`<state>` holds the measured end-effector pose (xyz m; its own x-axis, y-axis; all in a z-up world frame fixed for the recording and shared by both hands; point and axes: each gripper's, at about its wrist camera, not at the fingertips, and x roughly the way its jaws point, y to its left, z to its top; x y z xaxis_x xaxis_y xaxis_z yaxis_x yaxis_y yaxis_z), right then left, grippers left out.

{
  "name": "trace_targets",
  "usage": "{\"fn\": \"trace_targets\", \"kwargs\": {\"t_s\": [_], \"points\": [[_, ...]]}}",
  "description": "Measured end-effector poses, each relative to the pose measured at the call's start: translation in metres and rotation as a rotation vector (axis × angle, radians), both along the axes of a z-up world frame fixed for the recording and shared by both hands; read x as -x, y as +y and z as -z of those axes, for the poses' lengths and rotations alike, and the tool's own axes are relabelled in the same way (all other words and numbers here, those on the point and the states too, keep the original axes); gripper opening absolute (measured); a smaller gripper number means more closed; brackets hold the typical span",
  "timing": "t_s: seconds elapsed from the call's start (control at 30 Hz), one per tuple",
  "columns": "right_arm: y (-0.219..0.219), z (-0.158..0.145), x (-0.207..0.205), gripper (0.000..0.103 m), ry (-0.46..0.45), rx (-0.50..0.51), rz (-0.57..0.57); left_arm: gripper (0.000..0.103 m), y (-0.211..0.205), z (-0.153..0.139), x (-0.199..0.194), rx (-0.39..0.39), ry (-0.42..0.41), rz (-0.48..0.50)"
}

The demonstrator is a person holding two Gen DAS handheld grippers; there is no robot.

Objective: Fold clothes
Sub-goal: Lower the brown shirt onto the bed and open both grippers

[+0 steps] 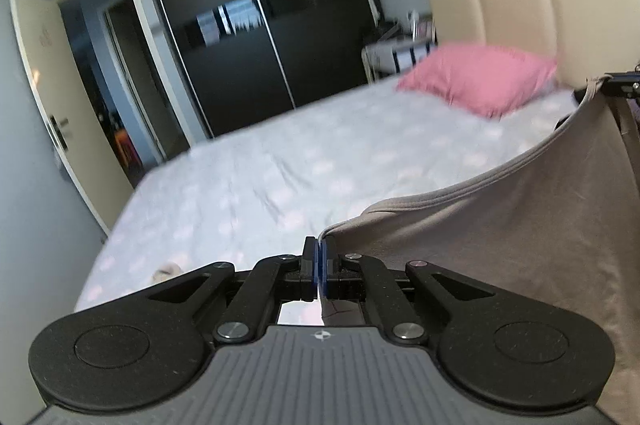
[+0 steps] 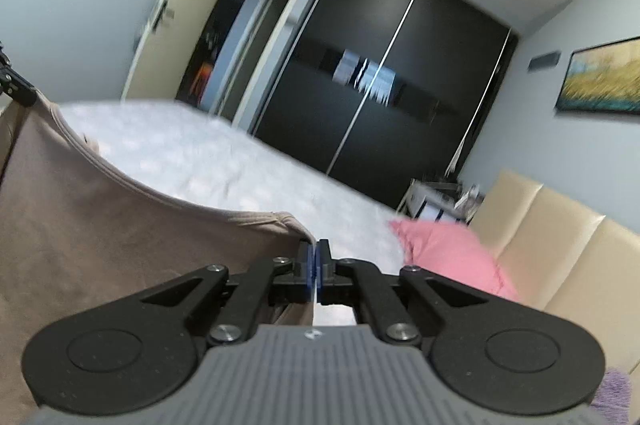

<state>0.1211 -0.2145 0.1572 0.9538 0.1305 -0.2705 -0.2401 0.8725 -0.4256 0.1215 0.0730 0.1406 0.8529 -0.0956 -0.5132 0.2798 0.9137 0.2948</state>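
Observation:
A taupe garment (image 1: pixel 500 237) hangs stretched in the air between both grippers, above the bed (image 1: pixel 248 185). My left gripper (image 1: pixel 319 245) is shut on one corner of its hemmed edge, and the cloth runs off to the right. In the right wrist view the same garment (image 2: pixel 100 233) fills the left side, with my right gripper (image 2: pixel 315 249) shut on its other corner. The right gripper (image 1: pixel 618 85) shows at the far right of the left wrist view, the left gripper (image 2: pixel 18 87) at the far left of the right wrist view. The hem sags in a curve between them.
The bed has a pale patterned sheet and a pink pillow (image 1: pixel 476 81) by a cream padded headboard (image 1: pixel 552 9). Behind the bed stand a black sliding wardrobe (image 1: pixel 256 21), an open doorway (image 1: pixel 112 73) and a small cluttered bedside stand (image 1: pixel 396 55). A painting (image 2: pixel 600 77) hangs on the wall.

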Motion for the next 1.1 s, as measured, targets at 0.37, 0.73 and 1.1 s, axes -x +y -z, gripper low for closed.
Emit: {"fn": "trace_targets", "kwargs": {"t_s": [0.37, 0.73, 1.1], "points": [[0.024, 0.126, -0.142, 0.002, 0.300, 0.055, 0.071, 0.000, 0.008, 0.124, -0.110, -0.018, 0.235, -0.016], [0.035, 0.225, -0.221, 0.003, 0.548, 0.045, 0.130, 0.000, -0.001, 0.204, -0.165, -0.075, 0.409, -0.008], [0.016, 0.236, -0.225, 0.044, 0.640, -0.023, 0.189, 0.044, -0.002, 0.209, -0.178, -0.012, 0.457, -0.071]]}}
